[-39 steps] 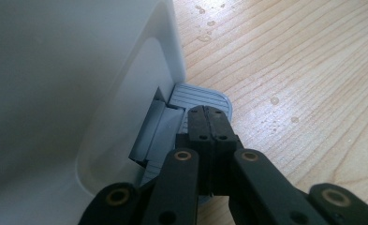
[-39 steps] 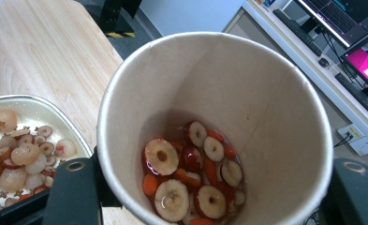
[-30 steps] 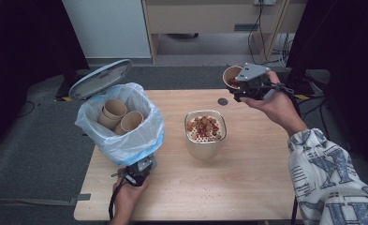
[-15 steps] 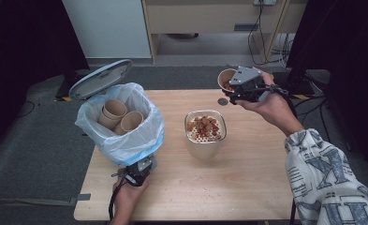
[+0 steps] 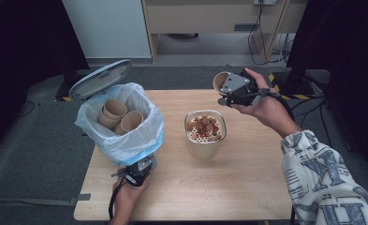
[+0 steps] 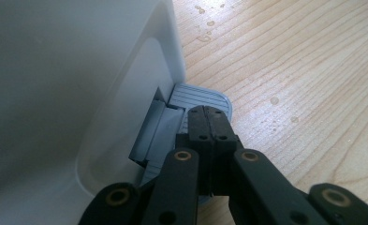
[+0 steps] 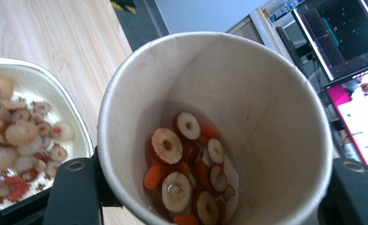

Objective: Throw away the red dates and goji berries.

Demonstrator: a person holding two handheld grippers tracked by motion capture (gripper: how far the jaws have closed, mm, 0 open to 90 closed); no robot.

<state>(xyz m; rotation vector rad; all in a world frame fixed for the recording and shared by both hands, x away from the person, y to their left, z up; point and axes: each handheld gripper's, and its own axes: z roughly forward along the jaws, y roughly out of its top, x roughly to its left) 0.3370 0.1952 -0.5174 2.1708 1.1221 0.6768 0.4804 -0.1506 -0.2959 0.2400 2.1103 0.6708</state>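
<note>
The right tongs [image 5: 224,90] are closed around a paper cup [image 7: 209,126], one jaw on each side of its wall, and hold it in the air beyond the far right of the strainer bowl [image 5: 205,132], clear of the desk [image 5: 247,178]. In the right gripper view the cup's mouth faces the camera and the cup leans toward the bowl; its long axis, base to rim, runs slanted rather than upright, with the rim aimed down and toward the bowl below and beside these tongs. A wet heap of sliced dates and orange bits [image 7: 186,168] sits at the low side of the cup's bottom. The step in hand looks like emptying the cup into the bowl, so the rim's lowest point should come over the middle of the strainer before the tilt deepens (the pieces look sticky and may drop in a clump). A slow roll of the wrist, with the squeeze kept light enough not to buckle the paper wall, would serve well. The left tongs [image 6: 209,123] are fully closed with nothing between them, and their tips press on the grey pedal [image 6: 198,96] at the foot of the white bin [image 6: 74,93] just ahead of them. The bin's lid [image 5: 99,78] stands open above a bag [image 5: 125,140] holding empty cups [image 5: 121,116], ready for this cup once drained.
</note>
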